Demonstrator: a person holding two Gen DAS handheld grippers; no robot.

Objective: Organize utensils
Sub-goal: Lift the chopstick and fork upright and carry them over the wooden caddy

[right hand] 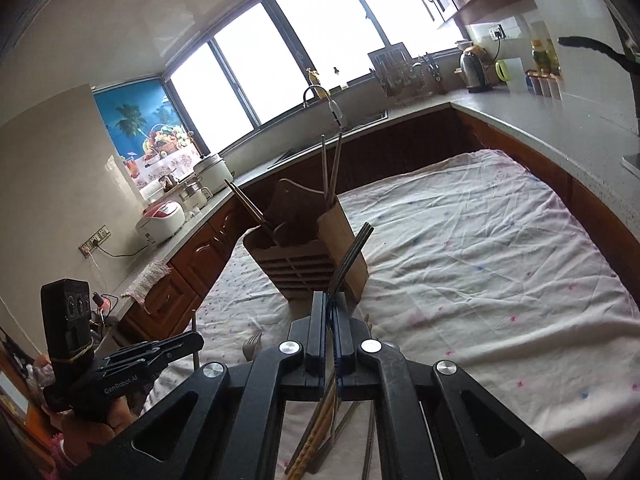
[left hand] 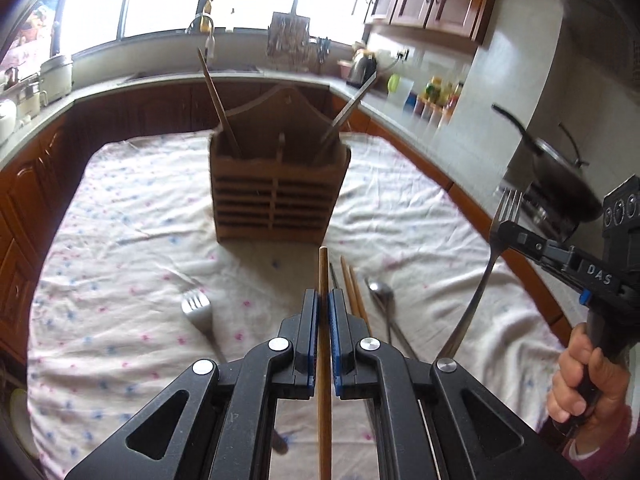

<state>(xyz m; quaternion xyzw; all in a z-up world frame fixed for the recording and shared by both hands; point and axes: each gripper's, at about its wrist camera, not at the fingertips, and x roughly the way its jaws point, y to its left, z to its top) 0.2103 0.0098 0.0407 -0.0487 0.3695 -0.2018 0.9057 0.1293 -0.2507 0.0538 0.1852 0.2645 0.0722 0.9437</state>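
A wooden utensil holder (left hand: 276, 196) stands on the cloth-covered table (left hand: 132, 216), with wooden chopsticks in its left slot and metal ones in its right. My left gripper (left hand: 324, 300) is shut on a wooden chopstick (left hand: 323, 272), held above the cloth in front of the holder. My right gripper (right hand: 329, 306) is shut on a metal fork (right hand: 354, 250), tines up; it shows at the right of the left wrist view (left hand: 505, 232). On the cloth lie another fork (left hand: 198, 308), two wooden chopsticks (left hand: 352, 288), a metal chopstick and a spoon (left hand: 382, 294).
Kitchen counters (right hand: 520, 108) surround the table on three sides, with a sink, a kettle (right hand: 474, 66), rice cookers (right hand: 160, 220) and bottles. A black wok (left hand: 560, 176) sits on the stove at the right. The holder also shows in the right wrist view (right hand: 304, 256).
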